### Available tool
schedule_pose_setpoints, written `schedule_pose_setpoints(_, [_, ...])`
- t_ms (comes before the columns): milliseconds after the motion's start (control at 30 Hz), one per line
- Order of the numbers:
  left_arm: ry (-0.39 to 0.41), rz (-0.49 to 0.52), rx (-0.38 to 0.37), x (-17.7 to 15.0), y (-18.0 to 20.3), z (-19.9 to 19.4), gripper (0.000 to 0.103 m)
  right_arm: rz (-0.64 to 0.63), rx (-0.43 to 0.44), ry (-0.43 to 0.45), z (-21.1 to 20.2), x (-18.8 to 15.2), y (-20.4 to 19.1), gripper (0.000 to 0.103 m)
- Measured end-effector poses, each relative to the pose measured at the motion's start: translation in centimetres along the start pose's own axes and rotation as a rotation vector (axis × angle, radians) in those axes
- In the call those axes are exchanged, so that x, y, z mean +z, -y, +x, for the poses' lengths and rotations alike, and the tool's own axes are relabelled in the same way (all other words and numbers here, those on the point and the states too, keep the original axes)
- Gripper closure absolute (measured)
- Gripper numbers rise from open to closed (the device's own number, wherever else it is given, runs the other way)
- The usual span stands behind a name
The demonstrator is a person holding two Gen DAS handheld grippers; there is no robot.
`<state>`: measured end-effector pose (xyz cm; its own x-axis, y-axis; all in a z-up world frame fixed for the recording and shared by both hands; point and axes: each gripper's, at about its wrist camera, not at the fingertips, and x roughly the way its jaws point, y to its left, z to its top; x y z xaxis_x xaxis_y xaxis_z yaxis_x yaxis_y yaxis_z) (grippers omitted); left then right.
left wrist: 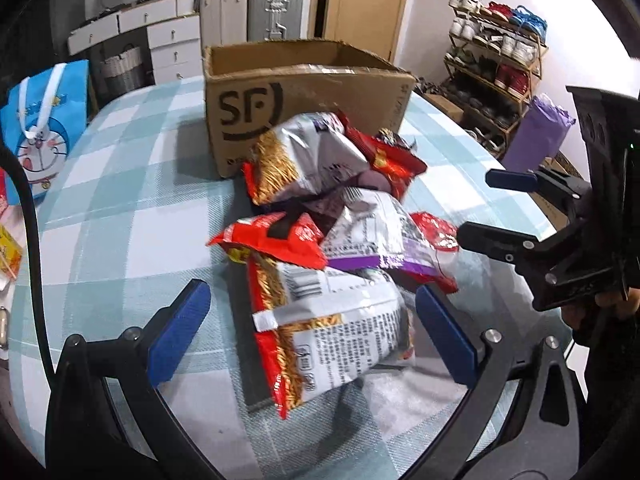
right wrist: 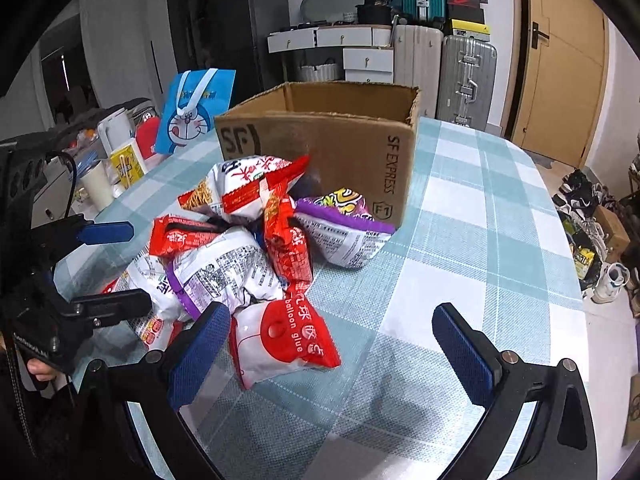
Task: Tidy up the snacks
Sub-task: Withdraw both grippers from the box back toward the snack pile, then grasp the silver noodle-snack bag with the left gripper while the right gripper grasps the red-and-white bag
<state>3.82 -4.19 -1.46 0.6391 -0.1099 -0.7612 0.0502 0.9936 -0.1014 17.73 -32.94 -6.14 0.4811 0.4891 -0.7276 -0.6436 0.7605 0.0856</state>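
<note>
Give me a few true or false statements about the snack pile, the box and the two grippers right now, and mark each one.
1. Both grippers are open and hold nothing. True: the left gripper and right gripper stand wide apart.
2. The cardboard box is closed with tape. False: its top is open.
3. The snack packets lie on the table in front of the box. True.
4. The tablecloth is plain red. False: it is a teal and white check.
5. The blue cartoon bag sits inside the box. False: it stands apart, off to one side.
</note>
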Motion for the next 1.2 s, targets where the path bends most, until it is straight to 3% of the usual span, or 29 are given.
schedule_pose_setpoints(167, [-0.021, 0.012, 0.019, -0.1, 0.1, 0.8, 0.001, -0.012, 0.011, -0.02, 0.5, -0.3, -0.2, 0.0])
schedule_pose_setpoints(567, [-0.048, 0.019, -0.013, 0.0, -0.5, 1.0, 0.001, -0.022, 0.016, -0.068, 1.9, -0.8, -0.4, 0.0])
schedule_pose_setpoints(700, [-0.051, 0.022, -0.06, -0.2, -0.3, 0.8, 0.001, -0.057, 0.011, -0.088, 2.2, -1.0, -1.0, 0.0])
schedule_pose_setpoints(833, [-0.054, 0.026, -0.051, -0.2, -0.1, 0.9, 0.001, -0.062, 0.037, -0.095, 2.4, -1.1, -1.5, 0.0])
schedule_pose_setpoints(1200, [-0.07, 0.027, -0.044, -0.5, 0.0, 1.4, 0.001, -0.055, -0.008, -0.144, 4.3, -1.5, -1.8, 0.0])
